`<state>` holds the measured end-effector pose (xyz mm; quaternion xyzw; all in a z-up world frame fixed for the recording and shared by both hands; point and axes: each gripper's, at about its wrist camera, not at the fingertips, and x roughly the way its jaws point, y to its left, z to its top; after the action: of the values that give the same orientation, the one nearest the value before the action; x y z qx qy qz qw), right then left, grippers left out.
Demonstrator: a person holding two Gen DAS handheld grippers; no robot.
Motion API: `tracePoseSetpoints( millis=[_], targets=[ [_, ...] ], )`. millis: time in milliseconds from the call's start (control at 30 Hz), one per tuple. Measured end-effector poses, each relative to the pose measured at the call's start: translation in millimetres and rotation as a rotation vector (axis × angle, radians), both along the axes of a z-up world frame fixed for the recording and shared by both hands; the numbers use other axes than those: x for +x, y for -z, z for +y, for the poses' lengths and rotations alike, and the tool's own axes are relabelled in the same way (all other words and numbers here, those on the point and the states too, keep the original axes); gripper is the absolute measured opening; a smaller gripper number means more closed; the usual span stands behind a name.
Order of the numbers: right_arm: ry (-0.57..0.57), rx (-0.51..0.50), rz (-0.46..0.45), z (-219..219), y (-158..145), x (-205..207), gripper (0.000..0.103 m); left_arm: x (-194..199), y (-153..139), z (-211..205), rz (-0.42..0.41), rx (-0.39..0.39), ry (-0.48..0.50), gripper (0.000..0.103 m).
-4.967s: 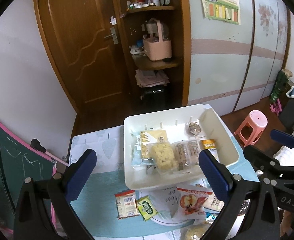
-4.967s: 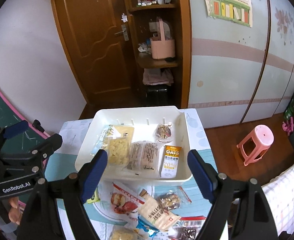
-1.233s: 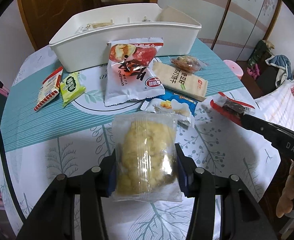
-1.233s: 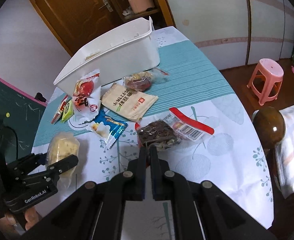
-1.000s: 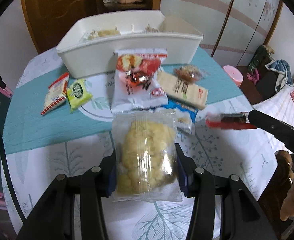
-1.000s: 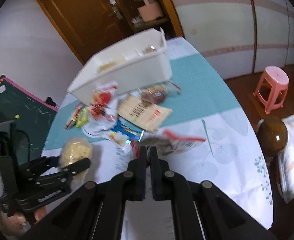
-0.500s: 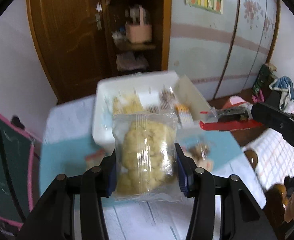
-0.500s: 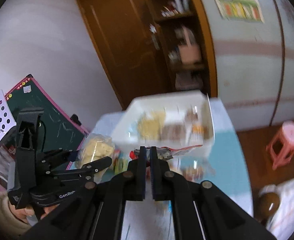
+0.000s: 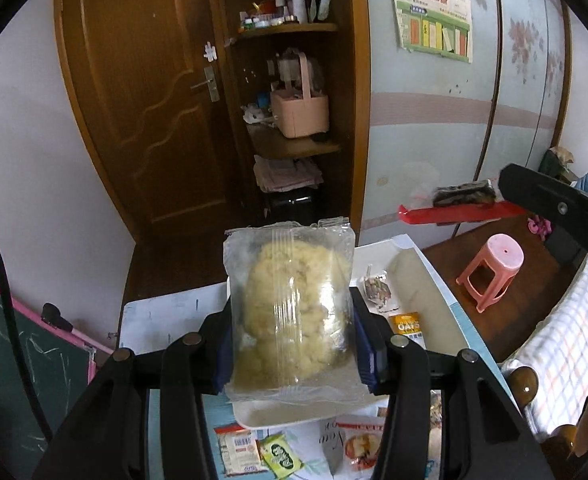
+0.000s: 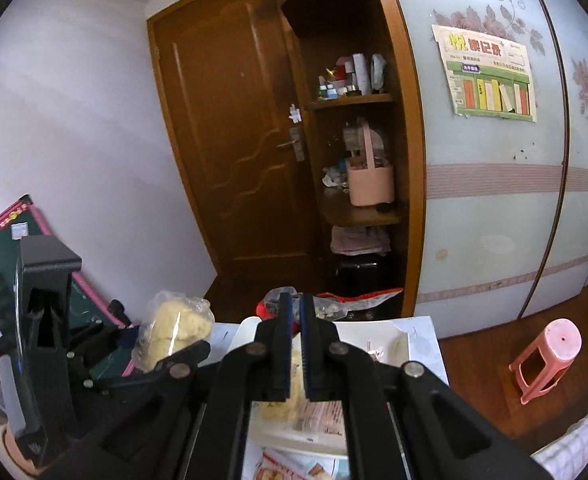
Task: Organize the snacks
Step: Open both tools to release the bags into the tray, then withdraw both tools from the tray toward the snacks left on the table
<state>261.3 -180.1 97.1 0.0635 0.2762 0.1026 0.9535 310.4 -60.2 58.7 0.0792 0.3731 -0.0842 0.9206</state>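
My left gripper (image 9: 292,342) is shut on a clear bag of yellow puffed snack (image 9: 291,304), held upright above the white tray (image 9: 434,280). The same bag (image 10: 171,330) shows at the lower left of the right wrist view. My right gripper (image 10: 296,304) is shut on the edge of a red-trimmed packet of dark snack (image 10: 358,298). In the left wrist view that packet (image 9: 460,196) hangs in the air at the right, above the tray. The tray (image 10: 378,328) holds an oats packet (image 9: 408,326) and other small packs.
Loose packets lie on the table in front of the tray: a green one (image 9: 279,454), a red-and-white one (image 9: 235,450) and a large white bag (image 9: 358,446). A pink stool (image 9: 494,268) stands on the floor to the right, a chalkboard (image 9: 9,360) to the left.
Both grippers have risen from the table with their packets and moved forward over the tray. The loose snacks have dropped to the bottom of the left wrist view.
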Motion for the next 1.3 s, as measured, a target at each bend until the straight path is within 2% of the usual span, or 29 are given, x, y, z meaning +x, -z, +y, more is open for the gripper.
tracePoseSetpoints(
  millis=[167, 233, 267, 300, 333, 367, 467, 533, 700, 933, 1300],
  targets=[
    [0.037, -0.005, 0.035, 1, 15, 22, 0.004, 22, 20, -6, 0.028, 0.006, -0.007, 0.047],
    [0.054, 0.025, 0.08, -4, 27, 32, 0.005, 30, 30, -7, 0.044, 0.014, -0.015, 0.048],
    [0.057, 0.044, 0.115, -7, 34, 39, 0.006, 32, 37, -9, 0.058, 0.02, -0.017, 0.057],
    [0.067, 0.056, 0.149, -9, 42, 44, 0.006, 35, 43, -8, 0.072, 0.025, -0.018, 0.082],
    [0.069, 0.063, 0.179, -11, 48, 48, 0.009, 39, 48, -7, 0.084, 0.028, -0.023, 0.094],
    [0.065, 0.069, 0.205, -12, 54, 51, 0.018, 38, 52, -5, 0.084, 0.028, -0.027, 0.102],
    [0.072, 0.067, 0.234, -14, 67, 47, 0.042, 38, 61, -1, 0.105, 0.022, -0.019, 0.103],
    [0.07, 0.044, 0.228, -10, 70, 39, 0.045, 35, 65, 3, 0.111, 0.027, -0.027, 0.103],
    [0.043, -0.011, 0.243, 1, 78, 25, 0.045, 28, 67, 12, 0.114, 0.03, -0.035, 0.103],
    [0.041, -0.074, 0.26, 11, 75, 7, 0.045, 3, 55, 21, 0.094, 0.023, -0.03, 0.103],
    [0.07, -0.065, 0.262, 4, 57, -36, 0.045, -50, 28, 49, 0.055, 0.019, -0.042, 0.103]
  ],
)
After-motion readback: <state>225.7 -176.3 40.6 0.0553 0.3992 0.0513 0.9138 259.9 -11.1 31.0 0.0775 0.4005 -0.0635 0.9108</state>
